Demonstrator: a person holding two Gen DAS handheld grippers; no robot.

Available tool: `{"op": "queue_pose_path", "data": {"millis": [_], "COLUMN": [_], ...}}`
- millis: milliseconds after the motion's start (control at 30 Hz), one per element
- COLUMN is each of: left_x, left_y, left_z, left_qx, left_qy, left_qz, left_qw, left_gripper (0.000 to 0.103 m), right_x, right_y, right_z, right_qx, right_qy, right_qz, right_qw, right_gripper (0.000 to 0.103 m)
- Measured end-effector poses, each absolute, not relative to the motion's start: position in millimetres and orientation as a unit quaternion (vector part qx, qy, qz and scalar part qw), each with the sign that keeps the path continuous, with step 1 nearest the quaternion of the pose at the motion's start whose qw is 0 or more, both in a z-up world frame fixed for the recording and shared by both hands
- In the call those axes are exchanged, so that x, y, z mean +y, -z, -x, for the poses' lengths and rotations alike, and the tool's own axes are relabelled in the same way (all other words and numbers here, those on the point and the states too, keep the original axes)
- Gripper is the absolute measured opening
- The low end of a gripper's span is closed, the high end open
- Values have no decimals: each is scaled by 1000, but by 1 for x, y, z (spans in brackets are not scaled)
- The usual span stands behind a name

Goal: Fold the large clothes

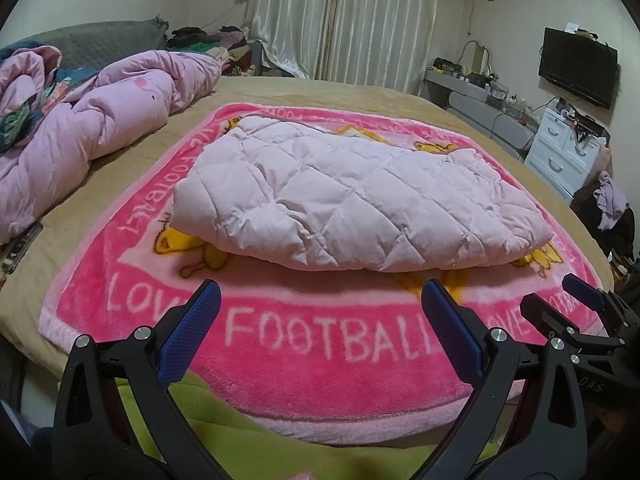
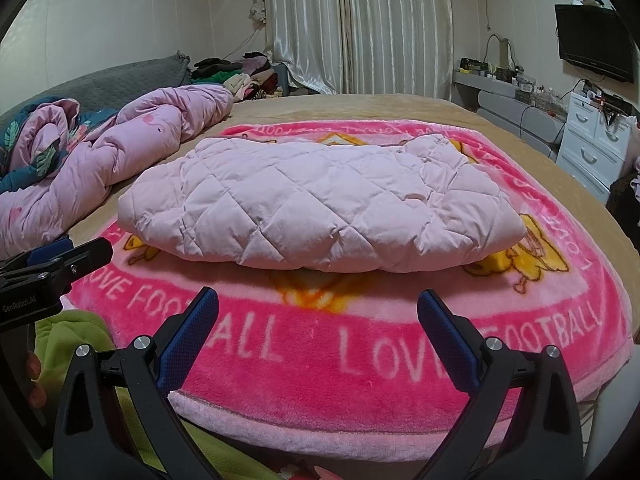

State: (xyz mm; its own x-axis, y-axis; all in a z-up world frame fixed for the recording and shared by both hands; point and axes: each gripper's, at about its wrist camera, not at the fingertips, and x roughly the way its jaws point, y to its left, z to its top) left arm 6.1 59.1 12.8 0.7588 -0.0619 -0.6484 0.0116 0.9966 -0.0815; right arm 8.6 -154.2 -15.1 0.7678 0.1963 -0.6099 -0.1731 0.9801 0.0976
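Left wrist view: the left gripper (image 1: pixel 320 296) is held low and level above the near edge of a pink "LOVE FOOTBALL" blanket (image 1: pixel 336 344), its two blue-padded fingers (image 1: pixel 200 332) spread wide apart with nothing between them. Straight ahead of the fingertips, clear of them, a pale pink quilted jacket (image 1: pixel 348 200) lies folded into a compact bundle in the middle of the blanket. To the right of this tool, the right gripper (image 1: pixel 580 316) shows at the frame edge, pointing the same way over the blanket's near corner. Ahead and far to the left sprawls a crumpled pink duvet (image 1: pixel 96 120) on the tan bed (image 1: pixel 360 96). Green fabric (image 1: pixel 248 440) lies beneath the tool, under the blanket's near hem.

Right wrist view: the right gripper (image 2: pixel 318 298) sits in the same low, forward-pointing pose, its blue pads (image 2: pixel 444 340) wide apart and gripping nothing. The folded quilted jacket (image 2: pixel 320 208) lies directly ahead of it, slightly left of centre, resting on the blanket (image 2: pixel 384 360) and untouched. The left gripper (image 2: pixel 60 256) juts in from the left edge, level with this tool; whether it is spread cannot be told from here. The pink duvet (image 2: pixel 120 148) lies beyond it to the left. White curtains (image 2: pixel 356 24) hang far ahead.
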Motion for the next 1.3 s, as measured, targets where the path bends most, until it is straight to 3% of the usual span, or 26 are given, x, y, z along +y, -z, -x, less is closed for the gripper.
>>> {"op": "queue_pose_path", "data": {"millis": [1300], "left_x": [60], "left_y": [-11], "left_z": [-3], "left_qx": [350], "left_qy": [15], "left_qz": [35], "left_qw": [936], "left_gripper": [94], "right_x": [-152], "right_y": [16], "right_z": [-7], "right_qx": [330], "right_qy": [-101], "right_qz": [-16], "right_qw": [939], "right_gripper": [99]}}
